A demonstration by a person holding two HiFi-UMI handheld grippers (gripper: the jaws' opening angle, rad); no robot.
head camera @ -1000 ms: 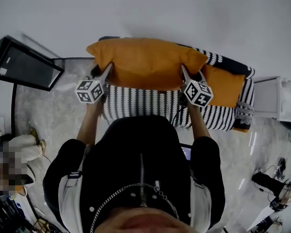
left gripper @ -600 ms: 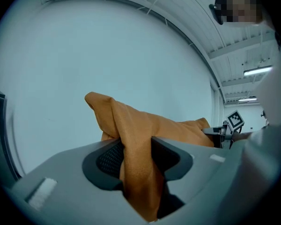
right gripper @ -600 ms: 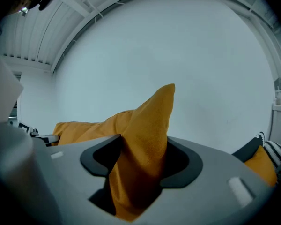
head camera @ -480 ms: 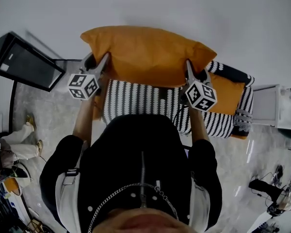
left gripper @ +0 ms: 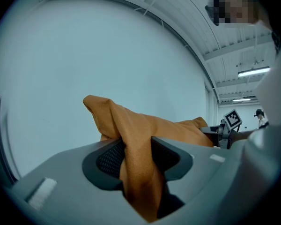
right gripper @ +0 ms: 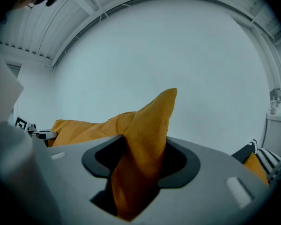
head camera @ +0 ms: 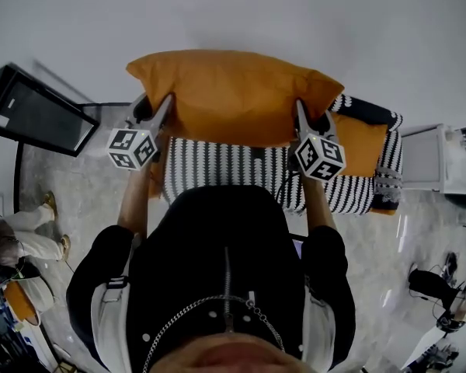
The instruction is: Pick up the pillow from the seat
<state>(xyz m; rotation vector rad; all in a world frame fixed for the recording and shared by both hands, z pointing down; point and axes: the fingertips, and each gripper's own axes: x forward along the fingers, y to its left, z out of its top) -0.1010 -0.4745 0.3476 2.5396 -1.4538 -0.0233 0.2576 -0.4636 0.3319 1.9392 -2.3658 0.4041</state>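
Note:
The orange pillow hangs in the air above the black-and-white striped seat, stretched between both grippers. My left gripper is shut on the pillow's left corner, and its pads pinch a fold of orange cloth in the left gripper view. My right gripper is shut on the right corner. Its jaws have just been closing further, with the cloth squeezed between them. A second orange pillow still lies on the seat's right end.
A black screen stands to the left of the seat and a white cabinet to its right. A white wall rises right behind the seat. A person sits on the floor at the lower left.
Both grippers have risen with the pillow, which has come up off the striped seat and now hangs above it. Over the last half second it has barely moved.

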